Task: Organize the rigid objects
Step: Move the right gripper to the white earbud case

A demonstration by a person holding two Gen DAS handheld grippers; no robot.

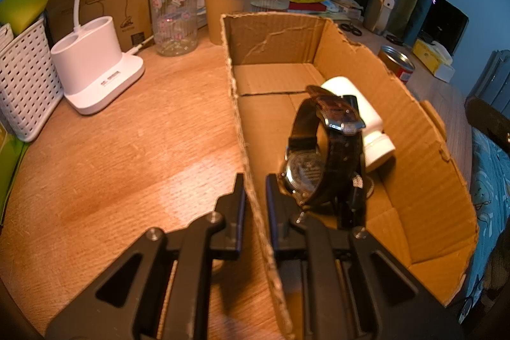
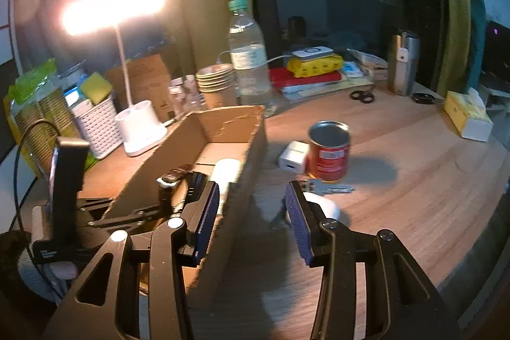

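left gripper [image 1: 255,190] is pinched on the left wall of the cardboard box [image 1: 414,129], one finger outside, one inside, jaws nearly closed with the wall between them. looks like it steadies the box. right gripper [image 2: 251,212] is spread wide and holds nothing, hovering over the table just right of the box.

already in the box: a wristwatch [image 1: 328,148] standing on its strap with the case back toward the left camera, and a white bottle [image 1: 366,123] lying on its side behind it, touching or nearly so. rest of the box floor is bare cardboard.

not yet in, out on the wooden table [image 2: 414,196] to the right of the box: a red tin can [image 2: 330,152] upright, a white charger block [image 2: 293,156] just beside it on its left, a key [image 2: 328,187] in front of the can, and a white rounded object [image 2: 325,206] right behind the right gripper's fingertip, partly hidden so i cannot tell what it is.

judgement: around a third done, two items boxed, about four loose. the open right gripper sits nearest the white rounded object and the key, so one of those is likely next. the key lies flat and could be hard to pinch.
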